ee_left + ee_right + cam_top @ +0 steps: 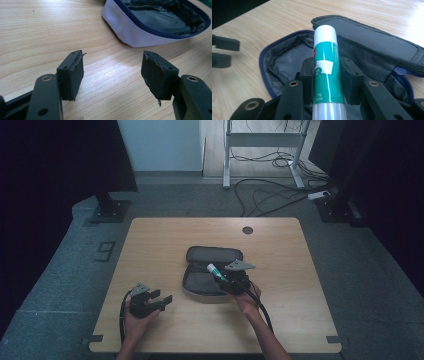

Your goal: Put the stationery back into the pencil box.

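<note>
A green and white glue stick [325, 67] lies lengthwise between the pads of my right gripper [327, 75], which is shut on it, white cap pointing away. It hangs over the near half of an open grey pencil case [287, 60] with a blue zip. In the high view the right gripper [226, 277] holds the glue stick [215, 270] above the case [200, 282] at the table's middle. My left gripper [162, 301] rests at the front left, open, nothing between its jaws. In the left gripper view the open left gripper [112, 75] faces the case's pale outer wall [135, 32].
The wooden table [150, 245] has a round cable hole [247, 230] at its far edge. Beyond the table, cables [270, 195] lie on the floor beside a desk frame. Bare wood lies to the left and right of the case.
</note>
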A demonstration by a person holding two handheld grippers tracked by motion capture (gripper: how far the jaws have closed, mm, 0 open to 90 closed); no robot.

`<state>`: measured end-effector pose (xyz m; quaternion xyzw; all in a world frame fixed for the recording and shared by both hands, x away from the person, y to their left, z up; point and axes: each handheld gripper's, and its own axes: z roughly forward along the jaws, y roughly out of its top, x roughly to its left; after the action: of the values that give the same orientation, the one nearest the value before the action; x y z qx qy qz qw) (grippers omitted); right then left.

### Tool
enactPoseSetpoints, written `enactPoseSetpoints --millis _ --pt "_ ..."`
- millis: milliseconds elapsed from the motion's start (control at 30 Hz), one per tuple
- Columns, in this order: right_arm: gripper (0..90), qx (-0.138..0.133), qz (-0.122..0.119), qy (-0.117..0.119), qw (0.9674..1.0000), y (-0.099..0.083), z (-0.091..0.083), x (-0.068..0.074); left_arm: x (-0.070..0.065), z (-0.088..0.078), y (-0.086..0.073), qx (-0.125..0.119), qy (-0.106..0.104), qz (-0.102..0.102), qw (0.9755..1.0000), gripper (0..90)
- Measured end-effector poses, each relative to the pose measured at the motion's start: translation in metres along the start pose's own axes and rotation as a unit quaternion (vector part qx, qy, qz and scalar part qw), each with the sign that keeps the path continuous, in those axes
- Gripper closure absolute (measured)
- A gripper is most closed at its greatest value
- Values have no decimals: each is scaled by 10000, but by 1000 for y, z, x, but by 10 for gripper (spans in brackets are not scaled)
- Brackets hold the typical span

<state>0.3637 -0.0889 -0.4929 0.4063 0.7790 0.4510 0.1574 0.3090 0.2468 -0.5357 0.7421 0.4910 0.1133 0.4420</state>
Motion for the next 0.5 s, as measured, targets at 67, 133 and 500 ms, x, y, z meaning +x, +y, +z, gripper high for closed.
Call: enactPoseSetpoints --millis 67,133,500 --pt "648 46 -5 -30 10000 0 4 -2 0 0 0 -5 0 -8 10000 348" --pt "648 86 7 -61 9999 0 8 -3 1 -1 0 -6 4 -12 10000 348" --pt "648 290 116 -182 9993 -5 24 -12 0 1 -1 52 -16 7 10000 347"
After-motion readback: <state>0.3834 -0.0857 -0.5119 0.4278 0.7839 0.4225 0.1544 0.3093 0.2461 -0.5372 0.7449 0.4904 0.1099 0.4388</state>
